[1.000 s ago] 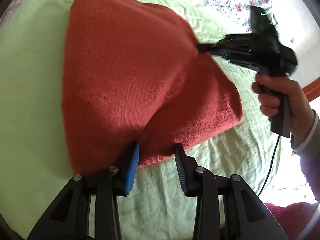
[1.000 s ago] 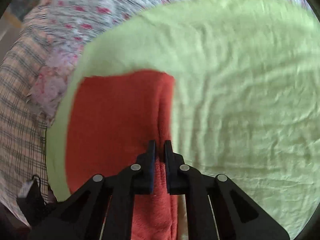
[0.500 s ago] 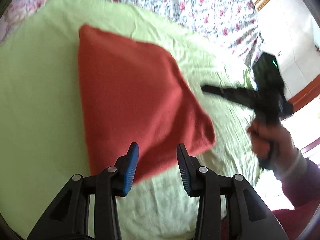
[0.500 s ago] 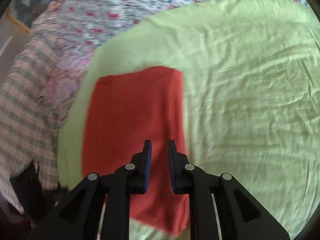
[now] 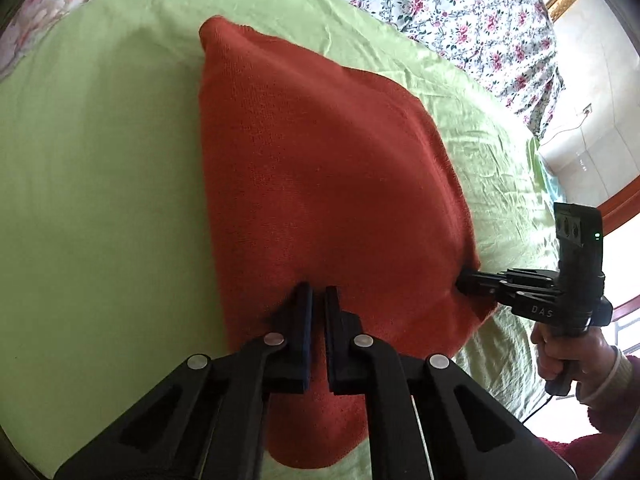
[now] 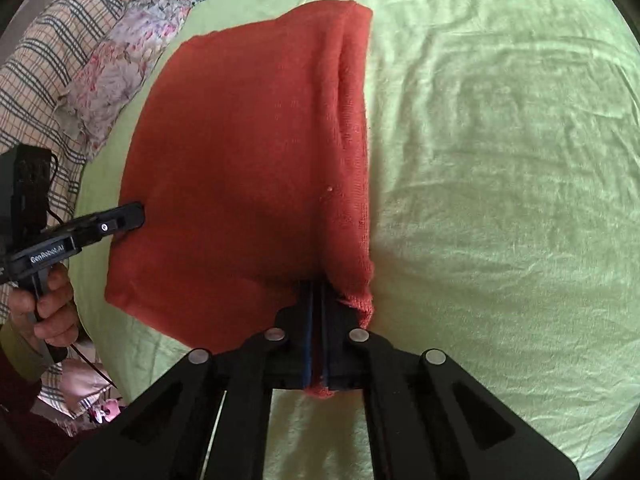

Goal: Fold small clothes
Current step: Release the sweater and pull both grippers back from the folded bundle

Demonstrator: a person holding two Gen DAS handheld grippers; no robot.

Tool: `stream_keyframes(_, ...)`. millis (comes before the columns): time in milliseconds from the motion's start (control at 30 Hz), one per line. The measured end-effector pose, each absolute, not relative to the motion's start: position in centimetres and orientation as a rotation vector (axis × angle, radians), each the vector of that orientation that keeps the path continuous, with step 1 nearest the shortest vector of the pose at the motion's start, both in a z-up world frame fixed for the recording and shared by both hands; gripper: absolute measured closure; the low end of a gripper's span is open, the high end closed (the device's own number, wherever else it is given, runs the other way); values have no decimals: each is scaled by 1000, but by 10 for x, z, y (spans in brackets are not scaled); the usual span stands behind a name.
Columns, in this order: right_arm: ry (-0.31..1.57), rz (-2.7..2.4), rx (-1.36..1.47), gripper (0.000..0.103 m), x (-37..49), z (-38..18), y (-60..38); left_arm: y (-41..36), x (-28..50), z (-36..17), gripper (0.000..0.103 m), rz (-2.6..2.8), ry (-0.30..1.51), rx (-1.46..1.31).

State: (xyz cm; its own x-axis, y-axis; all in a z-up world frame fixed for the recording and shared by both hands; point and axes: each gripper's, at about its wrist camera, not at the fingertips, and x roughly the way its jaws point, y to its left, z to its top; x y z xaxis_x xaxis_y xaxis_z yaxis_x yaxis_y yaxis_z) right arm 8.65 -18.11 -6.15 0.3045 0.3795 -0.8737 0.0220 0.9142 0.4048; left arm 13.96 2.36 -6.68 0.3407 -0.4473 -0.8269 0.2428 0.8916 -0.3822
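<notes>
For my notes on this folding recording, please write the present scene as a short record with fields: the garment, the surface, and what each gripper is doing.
garment: red knitted cloth, folded, one doubled edge visible in the right wrist view
surface: light green sheet over a floral bedspread
left gripper: closed on the near edge of the cloth
right gripper: closed on a corner of the cloth, fabric pinched between the pads
other bedding: checked fabric at the side

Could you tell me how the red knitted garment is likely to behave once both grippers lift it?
The red garment will probably drape limply, since it already creases beside the right gripper. Its fuzzy knit likely resists slipping from the left gripper.
</notes>
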Motion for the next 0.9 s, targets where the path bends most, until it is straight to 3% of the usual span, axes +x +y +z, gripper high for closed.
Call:
stream_keyframes(67,1242,238,355,101,85,-56,-179,20,135,-62,98,-441,1136,-187)
stream_keyframes(133,1240,236,362,97,83,-51,-180,19,128,-55,92,-442,1132,-177)
stream_keyframes(200,1227,234,375,96,79,-46,-183,17,115,-45,76,-462,1119,-165)
stream_keyframes(267,1203,229,375,96,77,-37,-184,14,97,-42,70,-484,1113,-140)
stream_keyframes(500,1120,227,433,95,105,-24,-193,17,73,-72,70,-458,1180,-120)
stream_keyframes(633,1196,211,380,95,124,-49,-187,17,77,-77,70,-452,1180,-130)
stream_keyframes(900,1157,200,415,95,105,-41,-190,15,73,-75,68,-463,1176,-102)
